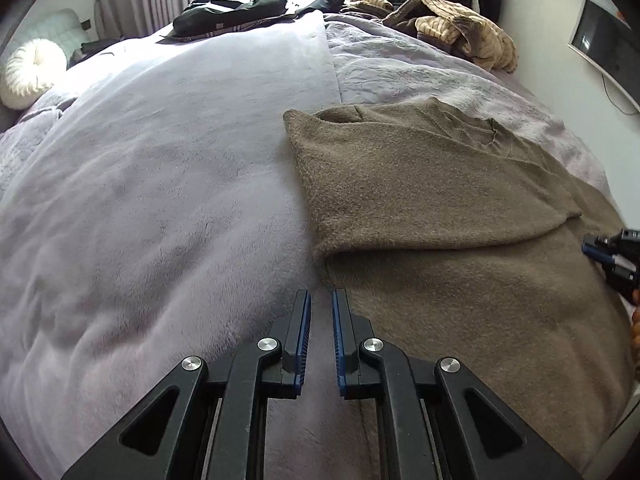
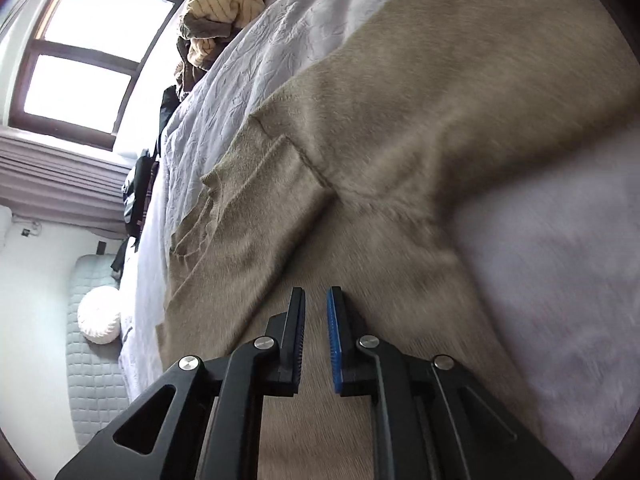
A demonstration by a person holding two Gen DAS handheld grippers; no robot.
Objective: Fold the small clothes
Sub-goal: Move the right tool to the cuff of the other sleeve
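Left hand-held gripper [image 1: 321, 300] narrow, empty beside sweater [image 1: 440, 200]; window [image 2: 84, 60] right view only.

- Right gripper [image 2: 316, 300] low over a tan fuzzy sweater [image 2: 400, 120], jaws nearly together, narrow gap, no cloth visibly pinched between them.
- Sweater spread across a bed [image 2: 260, 52] under a pale lavender cover, one sleeve [image 2: 260, 200] folded over the body.
- Heap of striped yellow-and-brown clothing [image 2: 224, 4] at the far end of the bed, dark garments [image 2: 140, 192] beside the edge.
- Wood-framed window [image 2: 84, 52] bright at upper left, pleated curtain [image 2: 60, 184] beneath.
- Round white pillow [image 2: 100, 314] on a quilted grey pad [image 2: 92, 380] at lower left.
- Right side blurred.
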